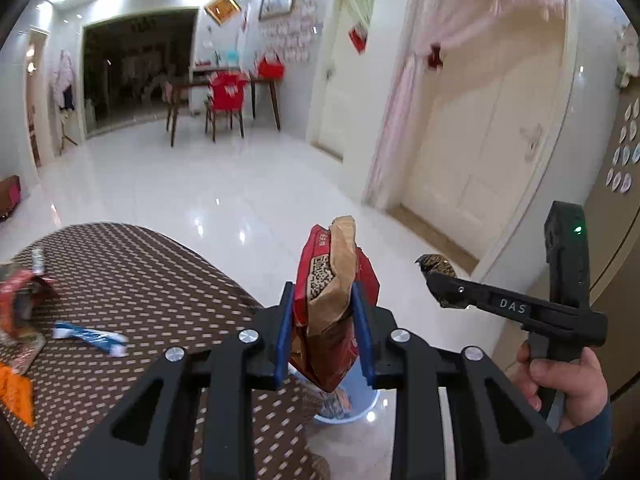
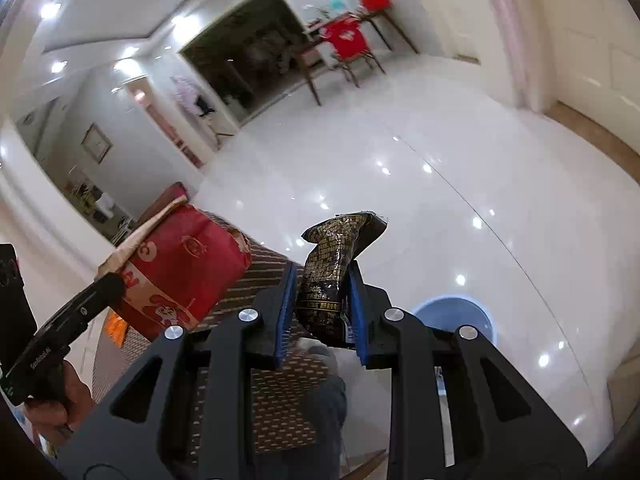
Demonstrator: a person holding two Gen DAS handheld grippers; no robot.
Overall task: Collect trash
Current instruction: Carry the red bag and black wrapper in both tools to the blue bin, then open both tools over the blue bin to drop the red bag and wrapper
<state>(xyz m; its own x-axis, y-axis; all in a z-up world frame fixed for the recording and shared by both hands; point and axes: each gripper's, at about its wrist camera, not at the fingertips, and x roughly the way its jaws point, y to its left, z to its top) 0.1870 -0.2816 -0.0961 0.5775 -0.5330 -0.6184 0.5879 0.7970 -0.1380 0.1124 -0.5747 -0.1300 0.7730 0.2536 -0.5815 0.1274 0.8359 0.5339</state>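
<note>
The left gripper (image 1: 326, 320) clamps a red paper bag (image 1: 332, 300) above a blue bin (image 1: 360, 408).

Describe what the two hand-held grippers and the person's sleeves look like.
Both are black, angular plastic frames with round silver bolt heads and cut-out slots. The left hand-held gripper and right hand-held gripper have blue pads lining the fingers. Seen from the side, the right one bears white letters "DAS" and a green light on its upright block. A dark blue sleeve shows at the wrist.
</note>
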